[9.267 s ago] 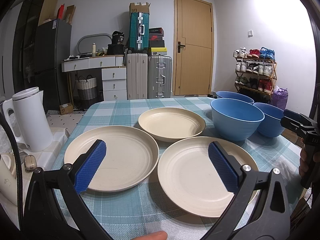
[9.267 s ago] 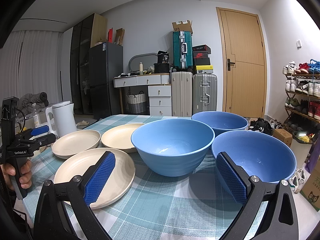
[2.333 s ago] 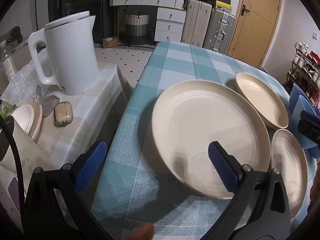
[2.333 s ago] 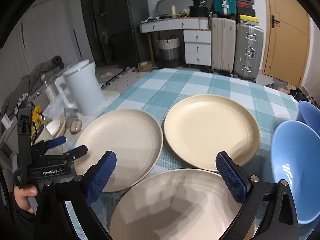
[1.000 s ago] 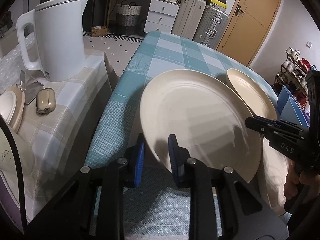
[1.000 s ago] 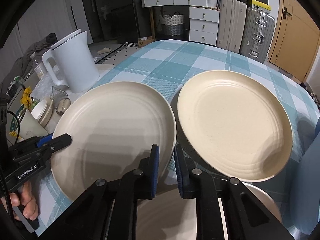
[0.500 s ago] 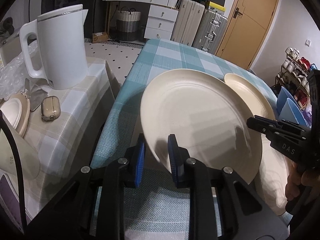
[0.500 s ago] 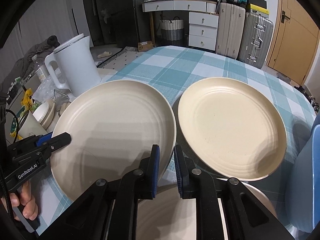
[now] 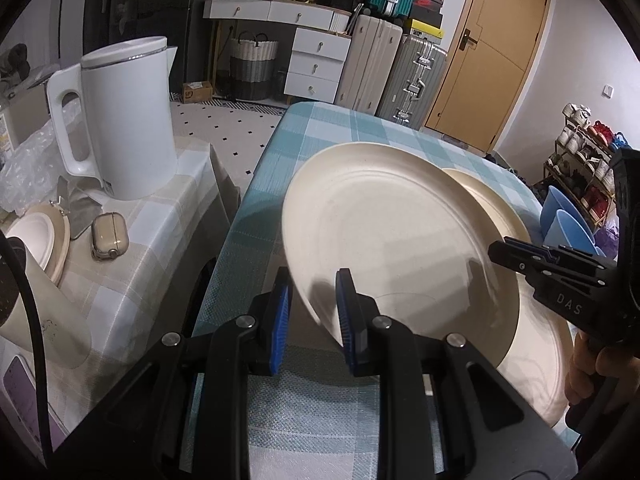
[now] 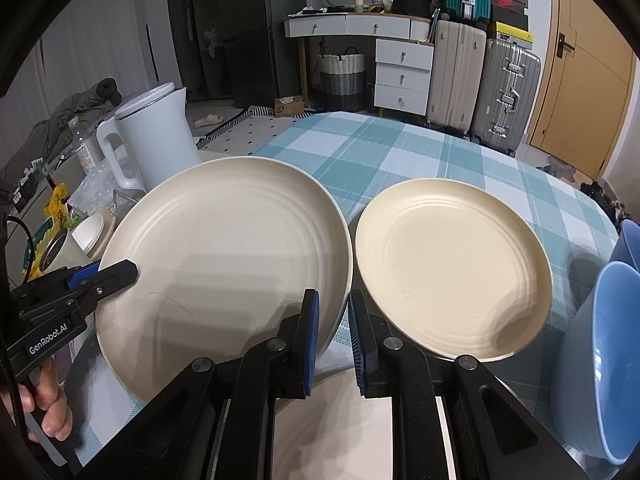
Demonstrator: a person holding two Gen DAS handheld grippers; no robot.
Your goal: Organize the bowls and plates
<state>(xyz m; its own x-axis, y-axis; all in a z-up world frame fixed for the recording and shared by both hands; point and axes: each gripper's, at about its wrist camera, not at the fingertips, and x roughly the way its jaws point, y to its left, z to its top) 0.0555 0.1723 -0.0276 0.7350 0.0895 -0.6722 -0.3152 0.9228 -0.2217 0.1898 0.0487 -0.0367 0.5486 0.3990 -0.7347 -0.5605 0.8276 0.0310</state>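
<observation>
Change: plate (image 9: 392, 236) had come up off the checked tablecloth (image 9: 320, 128) since a second before, when I saw its far edge lower; I judged the lift under way, stacking next.
Left gripper (image 9: 310, 316): I had it nearly closed, blue pads clamped on the plate's near rim.
Right gripper (image 10: 332, 344): I had it pinched tight on the opposite rim of the same plate (2 grips, 1 plate).
Plate position: tilted, raised beside the second plate (image 10: 452, 264), above a third plate (image 9: 536, 364).
Materials: matte cream, ringed, shallow, probably light; ribbed pads gripped the thin rim.
Bowls (image 10: 600, 360): smooth blue, at my right, untouched.
</observation>
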